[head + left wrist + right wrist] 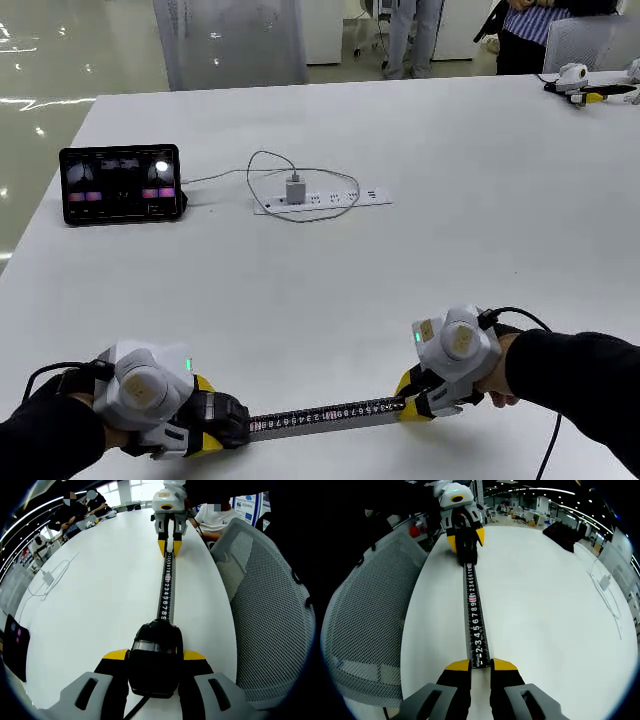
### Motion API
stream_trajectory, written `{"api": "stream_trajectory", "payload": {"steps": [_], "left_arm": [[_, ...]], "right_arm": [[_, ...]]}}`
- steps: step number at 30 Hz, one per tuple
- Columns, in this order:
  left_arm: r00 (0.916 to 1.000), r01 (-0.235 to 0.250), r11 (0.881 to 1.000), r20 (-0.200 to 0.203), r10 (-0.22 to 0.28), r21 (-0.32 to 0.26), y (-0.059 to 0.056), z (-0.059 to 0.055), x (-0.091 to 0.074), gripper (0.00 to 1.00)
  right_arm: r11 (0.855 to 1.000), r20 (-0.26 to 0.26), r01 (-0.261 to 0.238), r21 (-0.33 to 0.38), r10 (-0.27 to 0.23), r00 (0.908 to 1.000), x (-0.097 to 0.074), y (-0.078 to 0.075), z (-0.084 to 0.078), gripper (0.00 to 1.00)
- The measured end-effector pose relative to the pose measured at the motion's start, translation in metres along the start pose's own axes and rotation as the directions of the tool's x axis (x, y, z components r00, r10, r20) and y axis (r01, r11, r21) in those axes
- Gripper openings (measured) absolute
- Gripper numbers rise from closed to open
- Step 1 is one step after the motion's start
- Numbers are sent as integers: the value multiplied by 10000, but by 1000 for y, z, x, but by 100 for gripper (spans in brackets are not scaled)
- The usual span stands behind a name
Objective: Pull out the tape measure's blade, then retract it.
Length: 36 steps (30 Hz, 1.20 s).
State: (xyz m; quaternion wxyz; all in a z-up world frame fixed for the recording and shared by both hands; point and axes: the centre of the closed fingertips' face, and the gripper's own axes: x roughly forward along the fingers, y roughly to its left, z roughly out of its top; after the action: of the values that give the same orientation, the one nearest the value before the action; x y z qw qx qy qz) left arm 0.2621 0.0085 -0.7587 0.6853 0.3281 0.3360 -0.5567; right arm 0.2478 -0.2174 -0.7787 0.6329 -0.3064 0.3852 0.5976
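Your left gripper clamps the case as anchor; out from the case, your right gripper pinches the blade taut by its tip.

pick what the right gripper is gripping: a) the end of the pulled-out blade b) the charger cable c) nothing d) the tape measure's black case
A: in the right gripper view, the right gripper is closed on the end of the blade, while the left gripper holds the black case.
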Motion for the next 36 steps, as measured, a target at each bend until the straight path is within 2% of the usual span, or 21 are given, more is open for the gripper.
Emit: {"api": "stream_trajectory", "payload": {"steps": [36], "left_arm": [[10000,-76,10000,11,76,27,-1,0,-1,33]], "right_arm": [[9998,-224,160,124,-157,9996,-11,-2,-17,10]]}}
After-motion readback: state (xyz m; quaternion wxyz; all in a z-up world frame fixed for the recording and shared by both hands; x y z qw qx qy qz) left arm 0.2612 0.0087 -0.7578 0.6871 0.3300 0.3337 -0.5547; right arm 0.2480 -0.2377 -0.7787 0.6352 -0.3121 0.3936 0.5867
